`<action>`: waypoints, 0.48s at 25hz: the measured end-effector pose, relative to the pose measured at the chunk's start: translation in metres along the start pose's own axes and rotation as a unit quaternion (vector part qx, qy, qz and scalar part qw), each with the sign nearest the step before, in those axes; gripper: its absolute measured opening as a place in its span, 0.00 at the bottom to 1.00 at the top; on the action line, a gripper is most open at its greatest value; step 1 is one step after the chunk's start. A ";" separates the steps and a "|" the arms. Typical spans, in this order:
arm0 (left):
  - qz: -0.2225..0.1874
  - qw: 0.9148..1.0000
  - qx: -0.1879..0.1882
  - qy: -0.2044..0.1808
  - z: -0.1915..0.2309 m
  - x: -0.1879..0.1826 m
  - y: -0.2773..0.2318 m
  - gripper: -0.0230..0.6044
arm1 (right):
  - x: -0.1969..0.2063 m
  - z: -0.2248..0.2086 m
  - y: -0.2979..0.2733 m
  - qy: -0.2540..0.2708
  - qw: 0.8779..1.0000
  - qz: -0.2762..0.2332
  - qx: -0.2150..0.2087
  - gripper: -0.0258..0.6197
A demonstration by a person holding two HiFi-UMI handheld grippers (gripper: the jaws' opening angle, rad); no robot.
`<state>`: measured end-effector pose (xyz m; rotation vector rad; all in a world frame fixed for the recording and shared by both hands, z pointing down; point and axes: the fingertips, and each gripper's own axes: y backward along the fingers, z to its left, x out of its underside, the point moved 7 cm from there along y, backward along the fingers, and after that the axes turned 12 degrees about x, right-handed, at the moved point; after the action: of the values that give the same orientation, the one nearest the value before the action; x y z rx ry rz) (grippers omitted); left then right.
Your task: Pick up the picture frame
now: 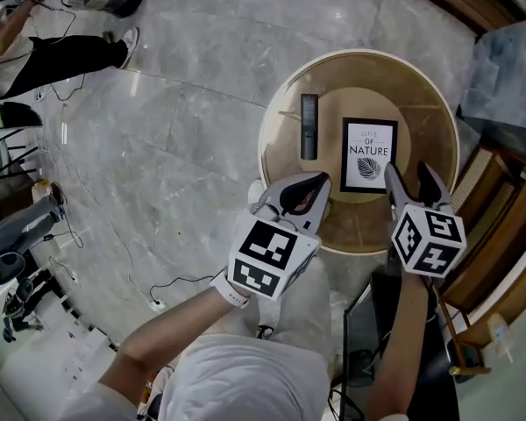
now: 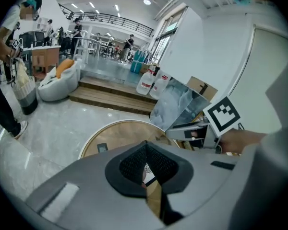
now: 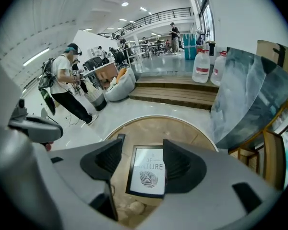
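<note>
Hovering right gripper (image 1: 408, 179), jaws apart, near picture frame (image 1: 369, 154); left gripper (image 1: 323, 181) jaws together.

The left gripper (image 1: 322, 181) and right gripper (image 1: 406, 172) are grey with black bumpy pads (image 3: 180, 163). Each of the 2 carries a white box with black square marks. Just behind the left cube (image 1: 270, 254) are a white wristband (image 1: 229, 292) and a pale grey top (image 1: 245, 380).

Round wooden tabletop (image 1: 421, 86) with a pale raised rim, standing on grey marble floor (image 1: 202, 77). Two things lie flat on it, near each other but not touching. Picture frame (image 1: 369, 154), black border, leaf print, sits right of centre. Slim black remote (image 1: 309, 126) lies to its left, roughly parallel.
</note>
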<state>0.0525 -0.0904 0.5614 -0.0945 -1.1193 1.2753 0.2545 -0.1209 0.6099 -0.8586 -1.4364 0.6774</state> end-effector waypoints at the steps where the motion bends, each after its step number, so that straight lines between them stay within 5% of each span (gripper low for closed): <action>1: 0.003 1.000 -0.002 0.001 0.005 0.004 -0.009 0.02 | 0.002 -0.004 -0.012 -0.002 1.000 0.004 0.002 0.44; 12: 0.026 0.999 -0.022 0.014 0.054 0.042 -0.082 0.02 | 0.038 -0.026 -0.119 -0.001 0.998 0.065 0.012 0.43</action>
<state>0.0673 -0.1141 0.6651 -0.1751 -1.1260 1.2927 0.2699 -0.1572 0.7310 -0.9381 -1.3800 0.7911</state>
